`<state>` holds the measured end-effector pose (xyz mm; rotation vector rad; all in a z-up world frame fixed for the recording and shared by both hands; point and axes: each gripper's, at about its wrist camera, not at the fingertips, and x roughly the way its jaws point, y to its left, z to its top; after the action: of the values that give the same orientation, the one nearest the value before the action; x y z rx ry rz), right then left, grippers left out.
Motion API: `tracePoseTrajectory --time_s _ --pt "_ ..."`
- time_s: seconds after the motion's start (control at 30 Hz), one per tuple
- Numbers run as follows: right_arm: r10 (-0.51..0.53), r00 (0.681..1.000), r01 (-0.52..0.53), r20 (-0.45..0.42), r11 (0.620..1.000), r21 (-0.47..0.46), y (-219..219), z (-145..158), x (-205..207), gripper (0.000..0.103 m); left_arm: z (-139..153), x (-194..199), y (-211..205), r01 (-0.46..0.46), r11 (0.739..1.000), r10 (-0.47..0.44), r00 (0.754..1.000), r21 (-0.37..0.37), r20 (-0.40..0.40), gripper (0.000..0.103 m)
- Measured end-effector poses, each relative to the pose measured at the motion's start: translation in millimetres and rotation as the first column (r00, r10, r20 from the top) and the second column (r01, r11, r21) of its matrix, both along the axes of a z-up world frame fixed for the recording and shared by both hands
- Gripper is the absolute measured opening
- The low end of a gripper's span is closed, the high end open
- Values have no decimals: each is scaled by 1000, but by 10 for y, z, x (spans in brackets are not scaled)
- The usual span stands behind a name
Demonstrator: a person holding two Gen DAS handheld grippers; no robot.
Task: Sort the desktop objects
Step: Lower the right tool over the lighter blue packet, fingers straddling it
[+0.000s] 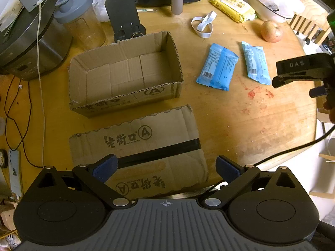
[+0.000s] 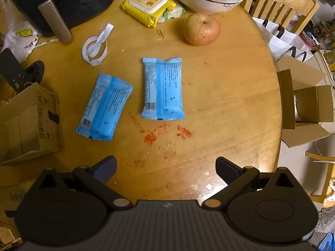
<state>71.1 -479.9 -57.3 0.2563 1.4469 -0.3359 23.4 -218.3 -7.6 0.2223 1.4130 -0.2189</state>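
- Nearest the left wrist camera: left gripper [image 1: 165,167] with jaws spread wide, holding nothing, poised over a flattened cardboard piece [image 1: 146,146] printed with a circled A.
- Just beyond that piece: open cardboard box [image 1: 125,77], upright, nothing inside.
- Right of the box: two blue tissue packs, lying flat on the round wooden table [image 1: 240,125], close together but apart.
- Nearest the right wrist camera: right gripper [image 2: 165,167], jaws likewise spread wide and holding nothing, above red stains [image 2: 165,133] on the wood.
- Just beyond the stains: nearer blue pack [image 2: 162,89], barcode side up; second blue pack [image 2: 103,107] to its left, tilted, between it and the box corner.
- Farther back: apple [image 2: 201,29], yellow wipes pack [image 2: 149,5], white elastic band [image 2: 96,47], white bowl [image 2: 201,2].
- Far left in the left wrist view: shaker bottle [image 1: 80,21] beside a grey appliance [image 1: 31,41].
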Motion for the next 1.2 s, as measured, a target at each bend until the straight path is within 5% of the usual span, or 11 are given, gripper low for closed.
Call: tracePoseTrajectory --time_s 1.2 --pt "-3 1000 3 5 1000 -16 -105 -66 307 103 -14 -14 -4 -1 1000 1 1000 10 -10 103"
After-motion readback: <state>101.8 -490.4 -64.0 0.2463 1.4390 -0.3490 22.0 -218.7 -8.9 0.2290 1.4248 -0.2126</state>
